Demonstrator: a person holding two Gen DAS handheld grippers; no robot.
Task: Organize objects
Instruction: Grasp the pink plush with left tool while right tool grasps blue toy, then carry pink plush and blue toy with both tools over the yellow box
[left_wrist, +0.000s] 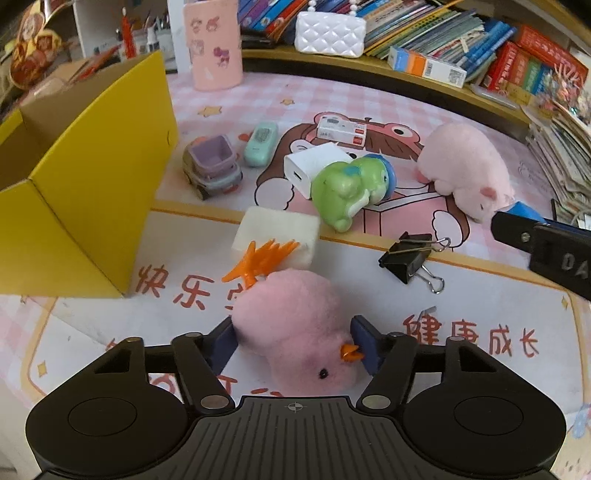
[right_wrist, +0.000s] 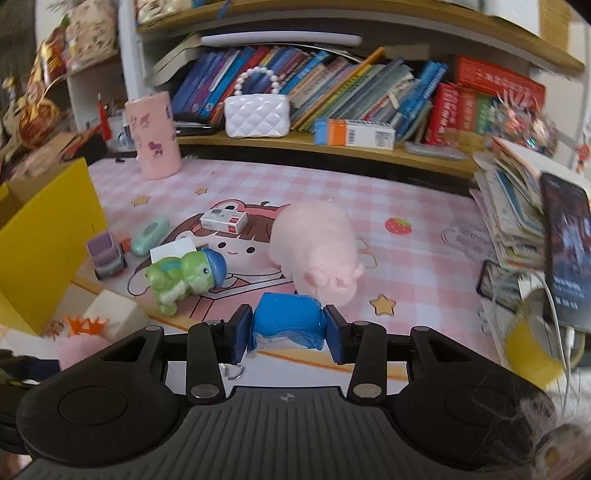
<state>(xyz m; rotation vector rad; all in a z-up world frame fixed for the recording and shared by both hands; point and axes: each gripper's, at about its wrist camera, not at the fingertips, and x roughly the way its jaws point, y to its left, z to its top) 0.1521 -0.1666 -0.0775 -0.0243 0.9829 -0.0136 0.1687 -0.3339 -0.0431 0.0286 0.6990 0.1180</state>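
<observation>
Underneath, fuzzy pink chick (left_wrist: 295, 317) with orange beak, black eye, lies sideways.

The desk mat (left_wrist: 406, 92) is a pink and white check with gold stars, a red strawberry and orange Chinese characters on a white band. The cardboard box (left_wrist: 92, 177) is bright yellow outside and plain brown inside. The plush chick (left_wrist: 295, 317) is pale pink with an orange beak, orange feet and a black eye. The plush pig (right_wrist: 314, 243) is a lighter pink. The toy dinosaur (right_wrist: 181, 277) is green with a blue cap. The toy truck (left_wrist: 212, 166) is grey with a lilac bed. The binder clip (left_wrist: 406, 254) is black with silver handles. The wrapped block (right_wrist: 286, 325) is blue, between dark blue fingers (right_wrist: 338, 339). The handbag (right_wrist: 256, 114) is quilted white with a pearl handle.
</observation>
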